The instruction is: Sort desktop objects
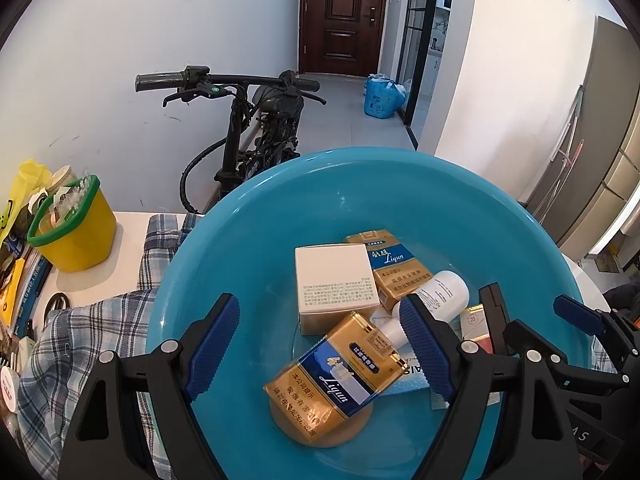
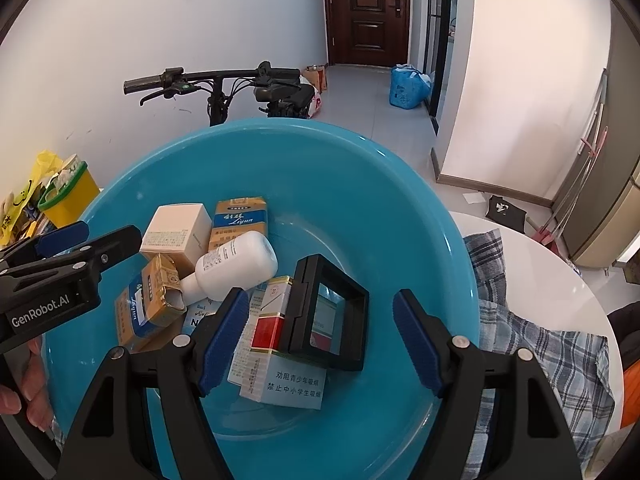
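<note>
A blue basin (image 1: 500,220) (image 2: 400,200) holds the sorted objects. In it lie two gold cigarette packs (image 1: 336,376) (image 2: 236,216), a white box (image 1: 336,280) (image 2: 176,226), a white bottle (image 1: 440,294) (image 2: 236,264), a red and white pack (image 2: 270,320) and a black frame box (image 2: 332,312). My left gripper (image 1: 320,344) is open above the near gold pack. My right gripper (image 2: 320,338) is open above the black frame box and shows at the right of the left wrist view (image 1: 560,320). Neither holds anything.
The basin sits on a plaid cloth (image 1: 80,340) (image 2: 540,340) on a white table (image 2: 540,252). A yellow tub with a green rim (image 1: 72,224) and clutter stand at the left. A bicycle (image 1: 256,120) stands behind the table.
</note>
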`<act>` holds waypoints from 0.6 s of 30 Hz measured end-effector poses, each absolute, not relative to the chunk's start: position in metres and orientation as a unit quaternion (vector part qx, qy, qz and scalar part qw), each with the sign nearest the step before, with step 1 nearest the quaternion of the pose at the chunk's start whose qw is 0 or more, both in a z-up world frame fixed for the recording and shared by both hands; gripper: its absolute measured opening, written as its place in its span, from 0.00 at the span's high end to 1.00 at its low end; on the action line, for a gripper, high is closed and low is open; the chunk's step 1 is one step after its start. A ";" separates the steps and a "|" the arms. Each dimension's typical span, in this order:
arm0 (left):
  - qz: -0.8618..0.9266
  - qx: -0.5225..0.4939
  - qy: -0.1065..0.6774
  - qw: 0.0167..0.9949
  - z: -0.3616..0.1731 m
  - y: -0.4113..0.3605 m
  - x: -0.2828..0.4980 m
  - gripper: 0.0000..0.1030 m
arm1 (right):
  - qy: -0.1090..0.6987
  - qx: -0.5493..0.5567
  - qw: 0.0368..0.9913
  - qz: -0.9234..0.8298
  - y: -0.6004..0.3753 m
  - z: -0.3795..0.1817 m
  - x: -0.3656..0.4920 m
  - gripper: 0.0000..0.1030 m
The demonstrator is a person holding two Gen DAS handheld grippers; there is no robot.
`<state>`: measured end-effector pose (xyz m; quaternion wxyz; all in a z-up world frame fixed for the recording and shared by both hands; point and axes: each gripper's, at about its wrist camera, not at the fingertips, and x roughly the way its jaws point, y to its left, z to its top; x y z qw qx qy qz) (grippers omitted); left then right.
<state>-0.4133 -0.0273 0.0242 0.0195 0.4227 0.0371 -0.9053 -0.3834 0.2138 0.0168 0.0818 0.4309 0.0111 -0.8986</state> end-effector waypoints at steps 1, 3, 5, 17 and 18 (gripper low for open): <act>-0.906 0.422 0.038 0.019 0.025 -0.027 -0.413 0.18 | 0.010 0.430 0.081 -0.899 0.214 0.017 -0.383 0.29; -0.906 0.421 0.038 0.018 0.025 -0.027 -0.413 0.18 | 0.007 0.426 0.080 -0.901 0.214 0.019 -0.384 0.29; -0.908 0.418 0.035 0.017 0.026 -0.026 -0.412 0.18 | 0.003 0.423 0.076 -0.903 0.216 0.021 -0.383 0.29; -0.950 0.310 -0.005 0.018 0.064 -0.017 -0.387 0.18 | -0.007 0.340 0.057 -0.939 0.234 0.064 -0.360 0.20; -0.953 0.301 -0.009 0.017 0.068 -0.016 -0.384 0.18 | -0.005 0.330 0.057 -0.942 0.235 0.069 -0.356 0.20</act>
